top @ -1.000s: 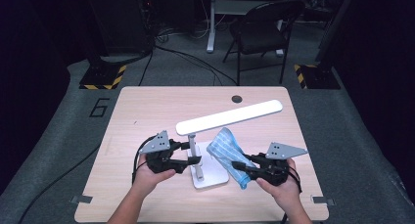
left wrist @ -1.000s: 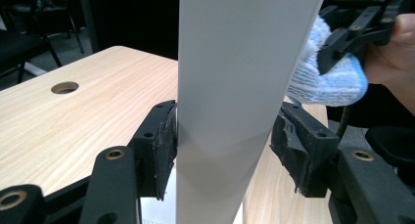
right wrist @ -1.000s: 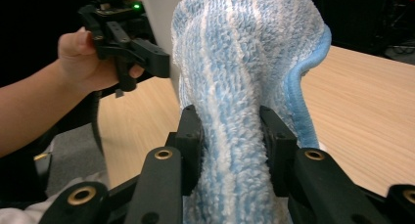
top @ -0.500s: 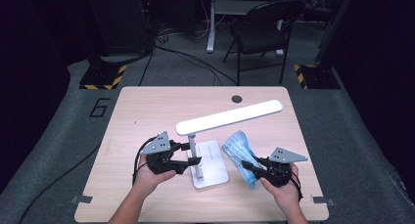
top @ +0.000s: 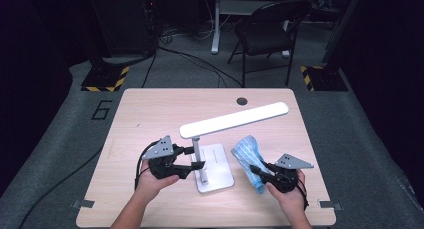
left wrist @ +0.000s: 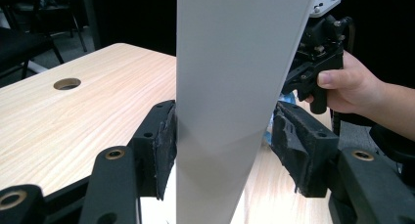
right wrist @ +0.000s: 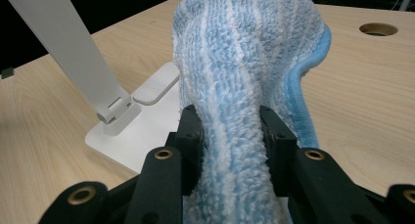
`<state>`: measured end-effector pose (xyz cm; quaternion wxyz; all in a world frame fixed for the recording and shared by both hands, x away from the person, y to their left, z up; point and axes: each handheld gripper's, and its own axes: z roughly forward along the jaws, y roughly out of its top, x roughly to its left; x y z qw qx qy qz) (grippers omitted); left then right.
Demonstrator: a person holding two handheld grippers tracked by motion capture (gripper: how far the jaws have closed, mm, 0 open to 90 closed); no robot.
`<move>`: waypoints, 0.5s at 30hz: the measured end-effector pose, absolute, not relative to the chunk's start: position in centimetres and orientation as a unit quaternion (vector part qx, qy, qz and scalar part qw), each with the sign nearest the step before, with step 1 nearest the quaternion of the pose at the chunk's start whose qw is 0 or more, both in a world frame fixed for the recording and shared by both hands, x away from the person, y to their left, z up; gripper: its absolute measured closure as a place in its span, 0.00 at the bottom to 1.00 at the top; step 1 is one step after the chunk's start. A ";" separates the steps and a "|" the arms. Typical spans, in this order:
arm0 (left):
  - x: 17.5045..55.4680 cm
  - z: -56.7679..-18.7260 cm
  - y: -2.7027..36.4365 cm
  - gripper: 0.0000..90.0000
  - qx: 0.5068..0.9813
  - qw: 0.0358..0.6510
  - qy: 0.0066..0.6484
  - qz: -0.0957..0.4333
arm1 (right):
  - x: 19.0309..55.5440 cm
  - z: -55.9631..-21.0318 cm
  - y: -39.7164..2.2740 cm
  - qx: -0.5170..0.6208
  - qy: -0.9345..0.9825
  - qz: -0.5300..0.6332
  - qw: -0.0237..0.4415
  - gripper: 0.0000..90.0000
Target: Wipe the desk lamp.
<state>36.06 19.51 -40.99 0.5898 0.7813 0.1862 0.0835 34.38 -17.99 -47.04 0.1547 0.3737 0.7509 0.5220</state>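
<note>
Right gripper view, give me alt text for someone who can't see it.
The right tongs pinch a bunched blue and white striped cloth that rises between the two black jaws above a light wooden table. To the left stands a white desk lamp, its arm hinged to a flat base.

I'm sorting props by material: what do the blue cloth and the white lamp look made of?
Blue cloth: looks like terry or microfibre, with a fuzzy looped pile, pale stripes and a stitched edge. White lamp: smooth, matte, uniform white, probably plastic or painted metal.
</note>
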 end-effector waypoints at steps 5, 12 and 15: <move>36.1 -41.1 19.5 0.48 0.780 0.591 0.186 0.081 | 34.5 -47.3 -18.2 0.379 0.750 0.517 0.162 0.74; 36.1 -41.1 19.5 0.48 0.781 0.590 0.190 0.082 | 35.1 -48.7 -18.3 0.399 0.762 0.482 0.169 0.74; 36.0 -41.1 19.5 0.48 0.781 0.589 0.191 0.083 | 35.4 -49.3 -18.4 0.411 0.766 0.466 0.167 0.73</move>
